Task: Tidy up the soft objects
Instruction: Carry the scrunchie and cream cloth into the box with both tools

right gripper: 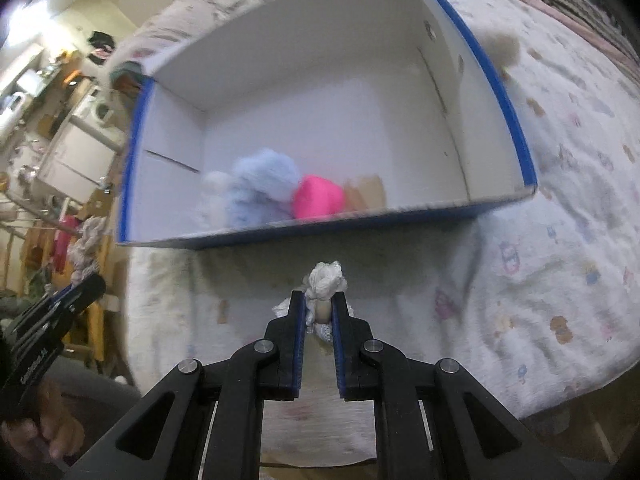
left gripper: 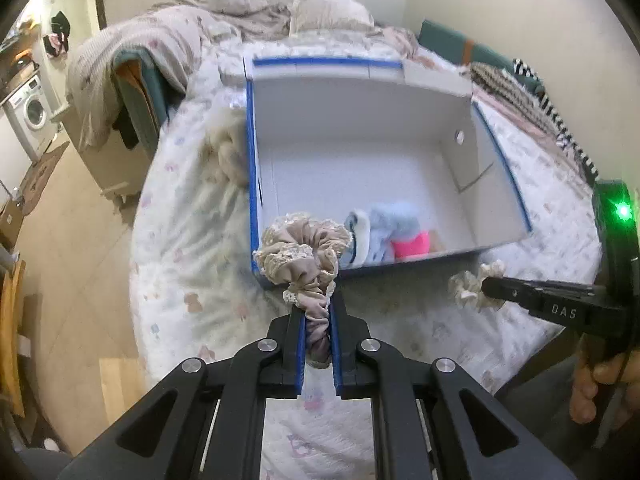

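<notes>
A white box with blue edges [left gripper: 251, 152] lies open on the bed; it also shows in the right wrist view [right gripper: 508, 108]. Inside at the near wall lie a pale blue fluffy item [left gripper: 390, 224] and a pink one [left gripper: 412, 245], also in the right wrist view [right gripper: 262, 184] [right gripper: 318, 196]. My left gripper [left gripper: 317, 312] is shut on a beige lace-trimmed scrunchie [left gripper: 304, 252], held just above the box's near left corner. My right gripper [right gripper: 319, 304] is shut on a white scrunchie [right gripper: 326, 278], held in front of the box's near wall; it shows in the left wrist view [left gripper: 474, 284].
A cream fluffy item [left gripper: 224, 152] lies against the box's left outer wall. Another cream fluffy item [right gripper: 502, 46] lies by the right wall. Rumpled blankets and a pillow [left gripper: 320, 10] fill the bed's far end. The floor [left gripper: 76, 248] drops off left, with a washing machine [left gripper: 30, 114].
</notes>
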Available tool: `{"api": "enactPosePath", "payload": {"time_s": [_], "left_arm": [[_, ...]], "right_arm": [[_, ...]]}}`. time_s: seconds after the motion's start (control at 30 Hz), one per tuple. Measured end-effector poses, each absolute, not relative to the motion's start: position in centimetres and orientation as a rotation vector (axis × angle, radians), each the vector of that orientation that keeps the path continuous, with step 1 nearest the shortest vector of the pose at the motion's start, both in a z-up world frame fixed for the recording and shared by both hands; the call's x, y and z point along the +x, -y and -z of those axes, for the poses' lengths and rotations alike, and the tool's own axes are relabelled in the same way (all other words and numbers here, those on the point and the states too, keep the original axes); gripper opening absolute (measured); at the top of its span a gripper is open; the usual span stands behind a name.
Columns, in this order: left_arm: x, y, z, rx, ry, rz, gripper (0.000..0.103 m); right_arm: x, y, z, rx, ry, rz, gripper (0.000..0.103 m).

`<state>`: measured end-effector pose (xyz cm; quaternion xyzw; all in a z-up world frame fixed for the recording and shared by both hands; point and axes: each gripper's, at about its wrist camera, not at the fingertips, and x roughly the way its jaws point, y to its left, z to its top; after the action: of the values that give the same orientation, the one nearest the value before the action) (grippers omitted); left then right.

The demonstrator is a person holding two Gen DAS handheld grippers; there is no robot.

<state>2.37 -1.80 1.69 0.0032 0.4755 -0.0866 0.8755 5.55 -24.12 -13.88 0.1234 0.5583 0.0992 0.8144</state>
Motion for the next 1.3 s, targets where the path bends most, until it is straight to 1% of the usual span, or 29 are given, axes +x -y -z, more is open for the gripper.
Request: {"api": "enactPosePath", "payload": {"time_s": [0.13,0.27,0.4,0.53,0.67,0.8,0.9,1.17,1.3], "left_arm": [[3.5,1.3,-4.3,-0.008,-0.944,0.177,0.009],[5.4,1.2,-5.3,-0.043,-0.929,0.175,0.009],[7.7,2.1,-5.6,-0.057,-0.939,0.184,0.009],[10.1,3.3,-4.9,-0.028,-0.936,0.184,0.010],[12.1,4.2,-2.8,-0.021,-0.963,0.175,0.010],[13.2,4.7,0.0,0.019,-0.981,0.154,0.010],[13.8,4.6,1.6,0.008,-1.029,0.143,0.010],[14.5,5.8,3.5,0.049,-1.079,0.153,0.010],[14.8,5.4,4.4,0.029,-1.111,0.108,0.010]], "right_arm": [[5.1,24.1,11.0,0.284,-1.146,-0.261,0.014],[5.3,24.3,8.8,0.322,-1.082,-0.288,0.014],[6.7,24.6,6.8,0.359,-1.037,-0.294,0.014],[8.7,23.8,6.1,0.332,-1.033,-0.287,0.014],[10.9,23.6,7.0,0.338,-1.041,-0.277,0.014],[12.4,24.2,9.4,0.382,-1.073,-0.262,0.014],[13.0,24.0,10.7,0.406,-1.101,-0.269,0.014],[13.5,20.9,10.6,0.371,-1.064,-0.330,0.014],[14.1,20.1,11.1,0.354,-1.077,-0.328,0.014]]}}
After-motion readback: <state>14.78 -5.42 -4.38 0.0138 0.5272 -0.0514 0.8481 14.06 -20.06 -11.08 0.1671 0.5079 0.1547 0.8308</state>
